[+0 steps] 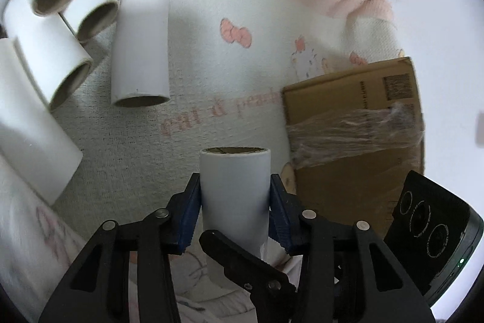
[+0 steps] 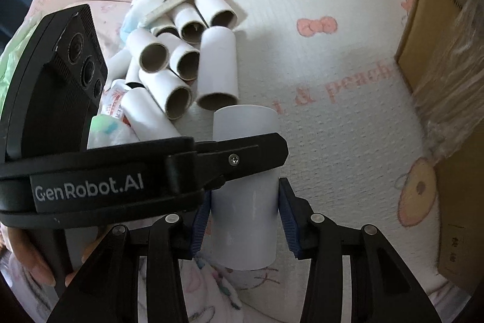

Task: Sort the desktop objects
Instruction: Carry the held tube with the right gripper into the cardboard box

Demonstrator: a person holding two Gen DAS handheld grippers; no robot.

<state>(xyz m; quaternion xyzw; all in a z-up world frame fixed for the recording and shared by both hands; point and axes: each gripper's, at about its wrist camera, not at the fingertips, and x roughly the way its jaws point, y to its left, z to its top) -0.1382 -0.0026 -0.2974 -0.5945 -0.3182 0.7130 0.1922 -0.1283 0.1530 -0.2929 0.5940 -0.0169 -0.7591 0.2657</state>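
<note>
White paper tube [image 2: 245, 186] held upright above patterned pink-and-white mat [image 2: 332, 117], both grippers on it. Right gripper [image 2: 245, 217] clenched on tube, blue pads pressing lower sides. Left gripper [image 1: 235, 211] also grasping same tube [image 1: 235, 186], blue pads against both its sides. Left gripper body crosses in front of tube in right wrist view. Pile of white tubes [image 2: 178, 56] lies on mat beyond. Cardboard box [image 1: 357, 123], wrapped with clear film, stands at right.

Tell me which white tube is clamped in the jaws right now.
The lone white tube nearest the camera, apart from the pile: both the right gripper and left gripper grip it.
</note>
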